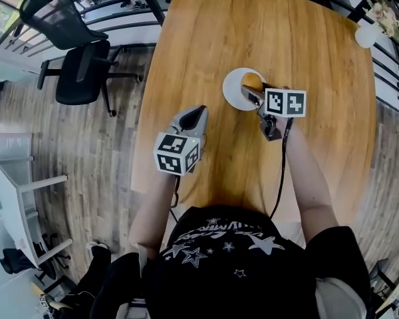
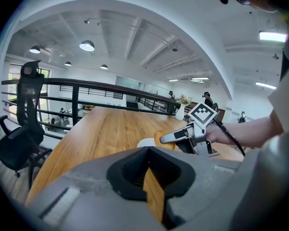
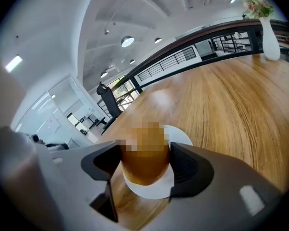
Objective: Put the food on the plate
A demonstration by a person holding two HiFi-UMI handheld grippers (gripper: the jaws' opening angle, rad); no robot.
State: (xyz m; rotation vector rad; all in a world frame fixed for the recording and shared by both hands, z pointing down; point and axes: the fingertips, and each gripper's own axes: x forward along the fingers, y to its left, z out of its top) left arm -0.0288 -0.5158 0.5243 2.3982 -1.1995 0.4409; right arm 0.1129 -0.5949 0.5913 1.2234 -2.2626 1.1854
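Observation:
A golden-brown bun (image 1: 253, 80) sits between the jaws of my right gripper (image 1: 254, 88), which is shut on it. It hangs just above a small white plate (image 1: 234, 92) in the middle of the wooden table (image 1: 206, 38). In the right gripper view both pads press the sides of the bun (image 3: 143, 170), and the plate (image 3: 180, 136) shows under and behind it. My left gripper (image 1: 198, 111) hovers over the table nearer the person, left of the plate, shut and holding nothing. The left gripper view shows the bun (image 2: 159, 138) and the plate (image 2: 145, 142) ahead.
A white vase (image 1: 367, 34) with flowers stands at the far right corner of the table. A black office chair (image 1: 80, 72) stands on the floor to the left, beside a dark railing (image 1: 120, 8). The person's body is at the table's near edge.

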